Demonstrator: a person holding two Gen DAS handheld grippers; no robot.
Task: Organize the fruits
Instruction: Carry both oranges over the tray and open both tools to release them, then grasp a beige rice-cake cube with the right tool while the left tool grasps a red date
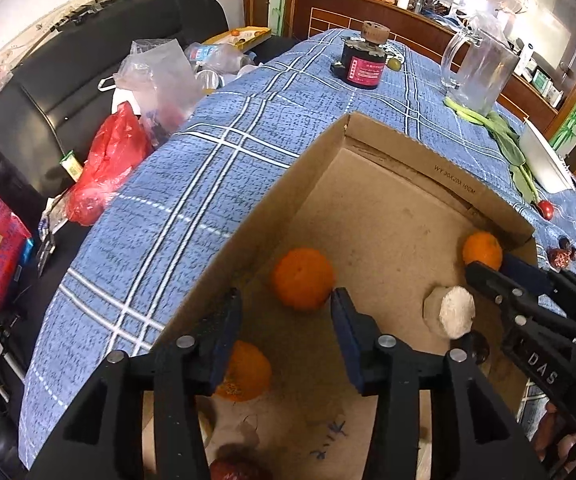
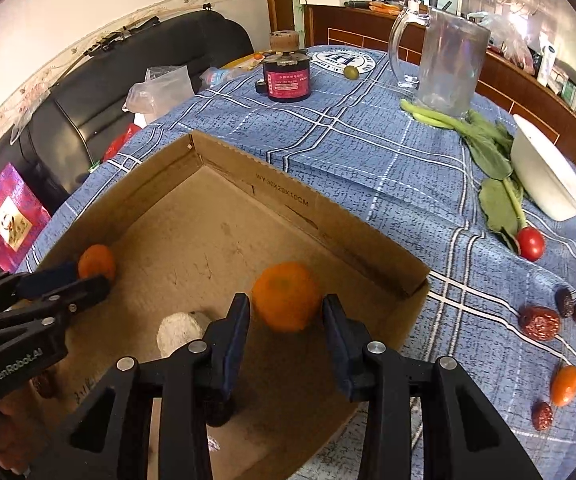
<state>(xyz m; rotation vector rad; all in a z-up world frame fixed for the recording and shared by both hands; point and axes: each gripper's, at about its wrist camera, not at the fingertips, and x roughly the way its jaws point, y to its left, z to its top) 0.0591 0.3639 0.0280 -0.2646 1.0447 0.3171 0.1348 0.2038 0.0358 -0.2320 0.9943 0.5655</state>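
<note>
The orange [image 2: 285, 298] sits on the floor of the cardboard box [image 2: 308, 216], near its right wall, and our right claw [image 2: 283, 314] stands wide with a pad on either side of it, at about 9 and 3 o'clock of the fruit; we cannot tell whether the pads touch the peel. We judge it light, round and apt to roll, with a soft, dimpled skin that gives grip but bruises under a hard squeeze, so we would take it across its widest middle and close gently.

Our left claw [image 1: 285, 302] is also spread wide, with a second orange [image 1: 303, 278] just ahead of its tips at 12 o'clock and a third orange [image 1: 247, 372] partly hidden beneath its left finger. A pale chunk [image 1: 450, 312] lies between the two claws.

Outside the box, on the blue checked tabletop [image 2: 368, 152], loose pieces wait at 3 to 4 o'clock of the box: a red tomato [image 2: 530, 243], wrinkled dates [image 2: 539, 322] and a small orange fruit [image 2: 564, 385]. A glass pitcher [image 2: 446, 68] stands farther off at 1 o'clock.
</note>
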